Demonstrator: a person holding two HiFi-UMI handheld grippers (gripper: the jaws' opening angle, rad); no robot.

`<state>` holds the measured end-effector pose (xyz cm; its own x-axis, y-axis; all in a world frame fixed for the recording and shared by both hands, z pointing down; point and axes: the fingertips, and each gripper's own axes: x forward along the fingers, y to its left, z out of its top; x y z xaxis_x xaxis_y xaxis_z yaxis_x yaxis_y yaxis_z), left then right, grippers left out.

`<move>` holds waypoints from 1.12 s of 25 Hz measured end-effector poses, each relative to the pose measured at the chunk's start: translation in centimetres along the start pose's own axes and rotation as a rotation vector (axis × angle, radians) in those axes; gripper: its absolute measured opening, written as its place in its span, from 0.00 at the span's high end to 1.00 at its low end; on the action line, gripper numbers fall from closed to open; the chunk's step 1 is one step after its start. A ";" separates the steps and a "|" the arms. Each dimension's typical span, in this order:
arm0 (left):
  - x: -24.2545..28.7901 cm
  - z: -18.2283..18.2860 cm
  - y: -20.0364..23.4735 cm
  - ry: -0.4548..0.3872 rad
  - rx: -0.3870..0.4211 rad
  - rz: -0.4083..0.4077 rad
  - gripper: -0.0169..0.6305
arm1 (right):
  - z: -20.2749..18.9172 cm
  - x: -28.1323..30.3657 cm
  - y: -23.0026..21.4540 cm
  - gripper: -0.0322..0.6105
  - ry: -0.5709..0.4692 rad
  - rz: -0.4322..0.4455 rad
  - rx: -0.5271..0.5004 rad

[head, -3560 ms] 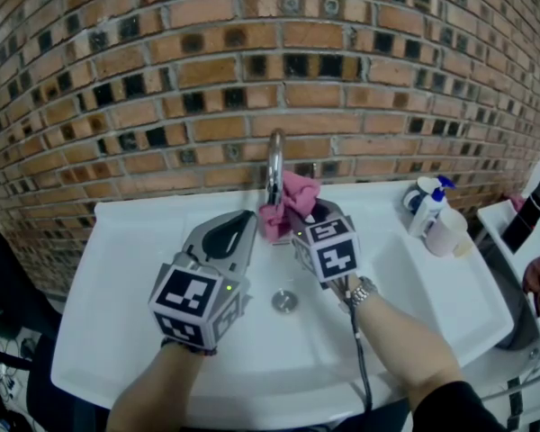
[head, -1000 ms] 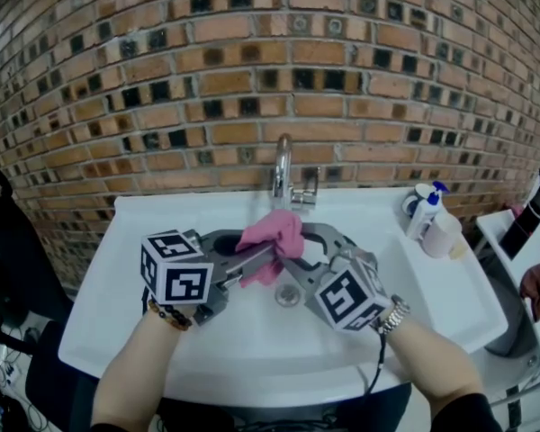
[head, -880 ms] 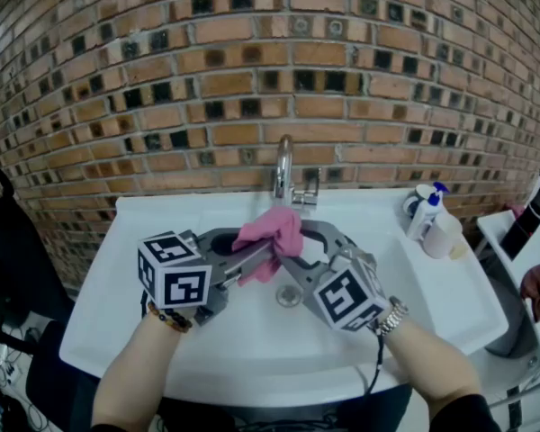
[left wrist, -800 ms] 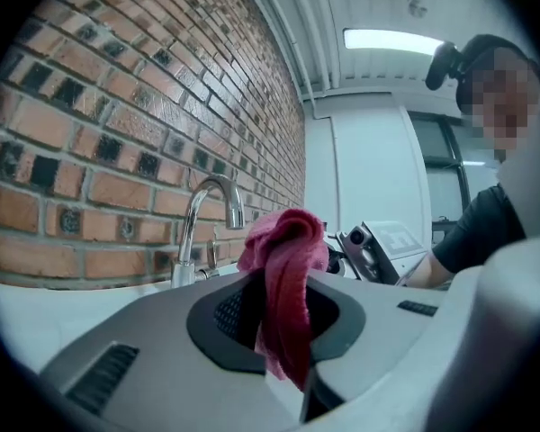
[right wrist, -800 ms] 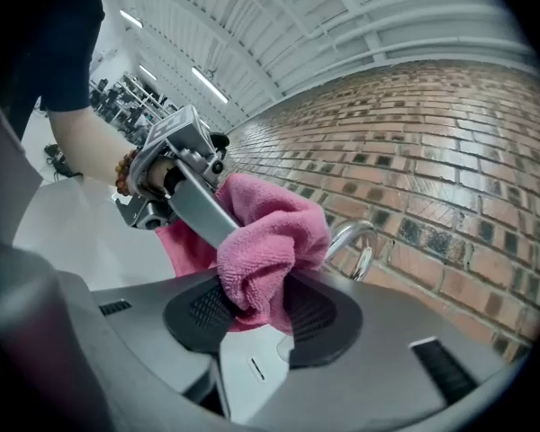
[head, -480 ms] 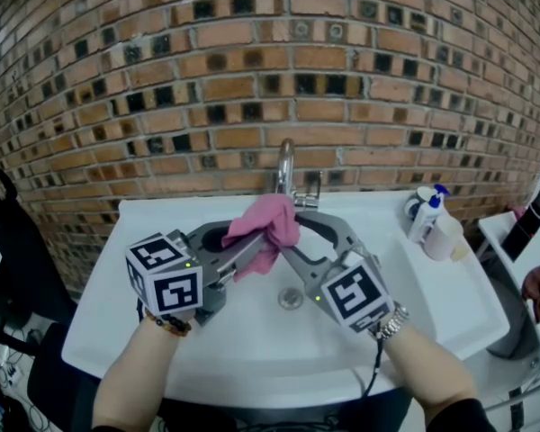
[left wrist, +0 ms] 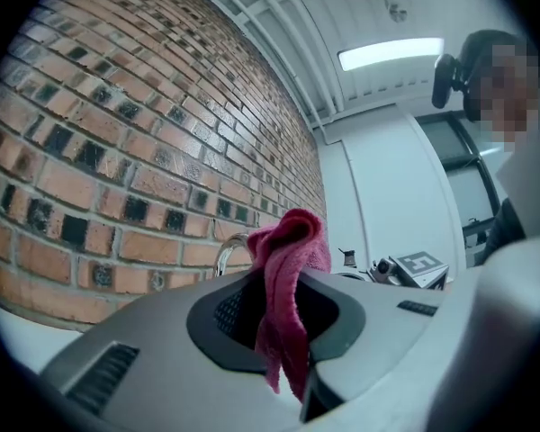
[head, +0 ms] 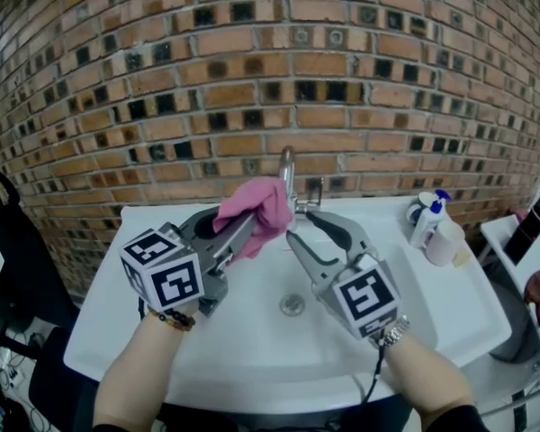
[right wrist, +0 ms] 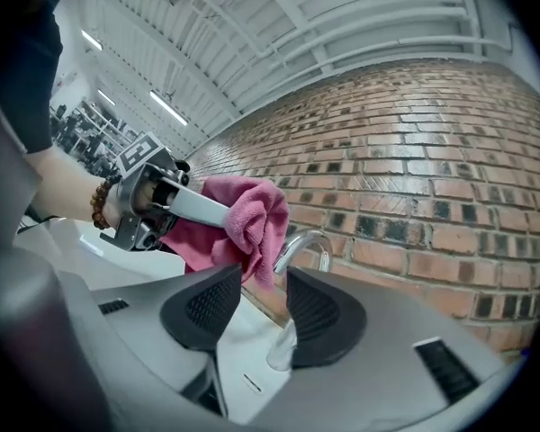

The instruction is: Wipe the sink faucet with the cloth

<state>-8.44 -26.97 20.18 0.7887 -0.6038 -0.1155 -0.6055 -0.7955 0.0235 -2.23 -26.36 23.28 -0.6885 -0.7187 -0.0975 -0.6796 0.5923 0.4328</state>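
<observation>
Cloth [head: 259,207] higher, just L of faucet spout [head: 288,167]

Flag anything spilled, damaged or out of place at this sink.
Nothing stands out. The pink cloth is bunched beside the faucet, the bottles stand upright at the right rear of the sink, and no spill or damage shows.

White sink [head: 243,354], chrome faucet [head: 288,166] rising from the middle of its rear ledge, round metal drain [head: 292,305] in the basin floor below, blue-topped pump bottle [head: 429,218] and pale container [head: 449,240] standing just beside each other on its right rear corner.
</observation>
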 end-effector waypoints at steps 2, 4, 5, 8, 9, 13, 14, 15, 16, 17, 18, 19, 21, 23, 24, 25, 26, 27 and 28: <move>0.5 0.4 0.5 -0.006 0.004 0.011 0.90 | 0.2 -0.2 -0.6 0.68 -0.006 -0.022 0.019; 1.0 0.7 1.1 -0.013 0.003 0.029 0.90 | 0.5 -0.3 -1.3 0.68 -0.013 -0.046 0.040; 1.2 0.9 1.4 -0.016 0.001 0.040 0.90 | 0.7 -0.4 -1.6 0.68 -0.016 -0.058 0.050; 2.0 1.5 2.2 -0.029 0.006 0.061 0.90 | 1.7 -0.6 -2.5 0.68 -0.033 -0.090 0.072; 2.3 1.7 2.4 -0.031 0.010 0.068 0.91 | 2.1 -0.6 -2.7 0.68 -0.043 -0.099 0.077; 3.3 2.4 3.2 -0.025 0.022 0.103 0.91 | 3.1 -0.7 -3.1 0.68 -0.079 -0.117 0.113; 3.6 2.6 3.4 -0.025 0.024 0.107 0.91 | 3.1 -0.7 -3.1 0.68 -0.082 -0.118 0.120; 3.9 2.8 3.6 -0.025 0.026 0.110 0.91 | 3.0 -0.8 -3.2 0.68 -0.085 -0.118 0.125; 4.3 2.9 3.7 -0.025 0.028 0.112 0.91 | 2.9 -0.8 -3.3 0.68 -0.087 -0.119 0.131; 4.6 3.1 3.9 -0.023 0.031 0.114 0.91 | 2.7 -0.9 -3.4 0.68 -0.087 -0.119 0.138; 4.9 3.3 4.1 -0.022 0.034 0.115 0.91 | 2.5 -0.9 -3.4 0.68 -0.085 -0.119 0.145; 5.2 3.4 4.2 -0.021 0.037 0.117 0.91 | 2.2 -0.9 -3.5 0.68 -0.082 -0.119 0.152; 5.6 3.7 4.6 -0.021 0.042 0.120 0.91 | 1.8 -0.9 -3.5 0.68 -0.068 -0.116 0.168; 6.0 3.9 5.0 -0.021 0.045 0.123 0.91 | 1.6 -0.8 -3.4 0.68 -0.060 -0.111 0.176; 6.2 4.0 5.2 -0.021 0.046 0.125 0.91 | 1.6 -0.8 -3.4 0.68 -0.064 -0.111 0.172; 6.4 4.1 5.4 -0.021 0.047 0.126 0.91 | 1.6 -0.7 -3.5 0.68 -0.068 -0.110 0.168; 6.6 4.2 5.6 -0.021 0.048 0.127 0.91 | 1.6 -0.7 -3.5 0.68 -0.067 -0.110 0.167; 6.8 4.2 5.8 -0.021 0.047 0.128 0.91 | 1.5 -0.7 -3.4 0.68 -0.061 -0.109 0.171; 7.0 4.3 6.0 -0.021 0.045 0.129 0.91 | 1.4 -0.7 -3.3 0.68 -0.052 -0.107 0.178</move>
<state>-7.03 -35.72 15.29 0.7015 -0.6996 -0.1356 -0.7066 -0.7076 -0.0051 0.19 -27.31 20.65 -0.6191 -0.7639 -0.1823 -0.7803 0.5721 0.2525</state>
